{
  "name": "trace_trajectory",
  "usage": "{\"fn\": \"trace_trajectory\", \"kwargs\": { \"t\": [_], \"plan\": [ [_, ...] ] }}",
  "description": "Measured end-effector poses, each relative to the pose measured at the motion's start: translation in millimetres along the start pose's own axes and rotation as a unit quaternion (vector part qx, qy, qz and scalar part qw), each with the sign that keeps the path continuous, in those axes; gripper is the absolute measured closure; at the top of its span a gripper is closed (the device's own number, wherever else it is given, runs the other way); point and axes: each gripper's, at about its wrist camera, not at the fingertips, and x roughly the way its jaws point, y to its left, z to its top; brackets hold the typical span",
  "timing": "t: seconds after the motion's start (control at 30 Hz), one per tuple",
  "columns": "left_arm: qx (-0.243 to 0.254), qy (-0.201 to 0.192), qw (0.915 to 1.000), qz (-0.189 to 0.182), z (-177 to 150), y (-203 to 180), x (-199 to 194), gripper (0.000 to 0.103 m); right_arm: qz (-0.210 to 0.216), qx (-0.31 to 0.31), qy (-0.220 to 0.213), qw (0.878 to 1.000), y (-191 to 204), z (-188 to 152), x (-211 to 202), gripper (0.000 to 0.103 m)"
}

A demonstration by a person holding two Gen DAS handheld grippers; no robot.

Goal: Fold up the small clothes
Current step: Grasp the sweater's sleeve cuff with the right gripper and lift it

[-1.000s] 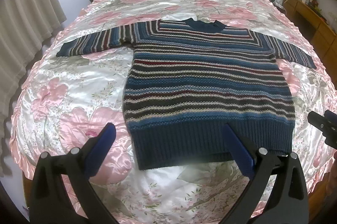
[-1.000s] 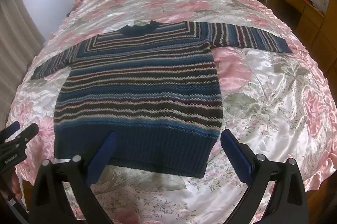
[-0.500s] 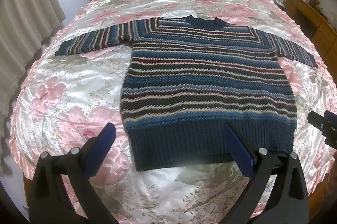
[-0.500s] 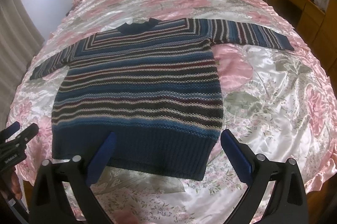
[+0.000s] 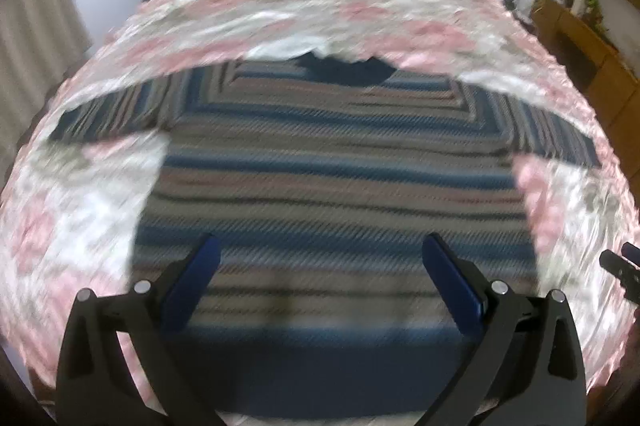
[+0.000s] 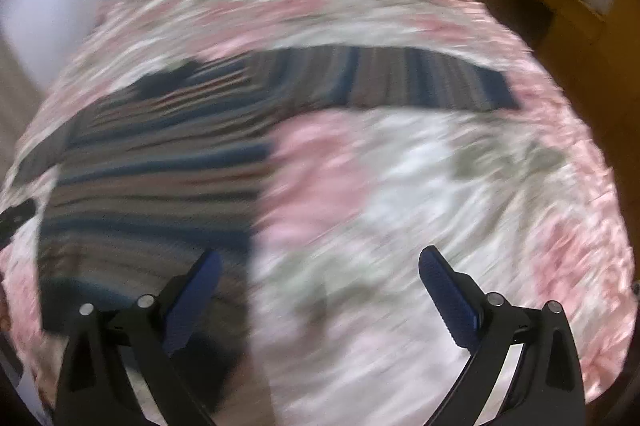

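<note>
A knitted striped sweater (image 5: 332, 181) lies flat and face up on the bed, unfolded. Its bands run across the body in blue, grey-brown, cream and dark tones, with a plain dark blue ribbed hem at the near edge and a dark blue round collar at the far edge. Both sleeves stretch straight out to the sides; in the right wrist view one sleeve (image 6: 404, 81) reaches toward the bed's right side. Both views are motion-blurred, so finer knit detail cannot be told.

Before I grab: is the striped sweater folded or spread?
Spread: the striped knit sweater lies flat on the bed, both sleeves out sideways.
</note>
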Motion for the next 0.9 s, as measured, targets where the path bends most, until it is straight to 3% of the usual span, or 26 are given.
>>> {"fn": "trace_trajectory", "kwargs": {
  "t": [0.07, 0.23, 0.33, 0.5, 0.73, 0.8, 0.9],
  "plan": [
    [0.011, -0.002, 0.9999, -0.002, 20, -29, 16, 0.003, -0.029, 0.015, 0.007, 0.999, -38, 31, 19, 0.004],
    [0.004, -0.005, 0.9997, -0.025, 64, -91, 57, 0.003, -0.056, 0.068, 0.025, 0.996, -131, 103, 72, 0.004],
    [-0.007, -0.008, 0.9994, -0.032, 80, -115, 78, 0.003, -0.064, 0.107, 0.049, 0.991, -179, 127, 107, 0.004],
    [0.011, 0.000, 0.9997, -0.020, 103, -151, 118, 0.003, -0.055, 0.158, 0.083, 0.982, -233, 145, 158, 0.004],
    [-0.002, 0.009, 0.9996, -0.026, 110, -150, 146, 0.003, -0.021, 0.209, 0.099, 0.973, -268, 159, 199, 0.003],
    [0.005, 0.007, 0.9998, -0.019, 108, -147, 150, 0.003, -0.024, 0.214, 0.102, 0.971, -271, 161, 205, 0.009],
    [0.013, 0.008, 0.9998, -0.009, 107, -137, 155, 0.003, -0.035, 0.219, 0.090, 0.971, -273, 167, 205, 0.038]
  ]
}}
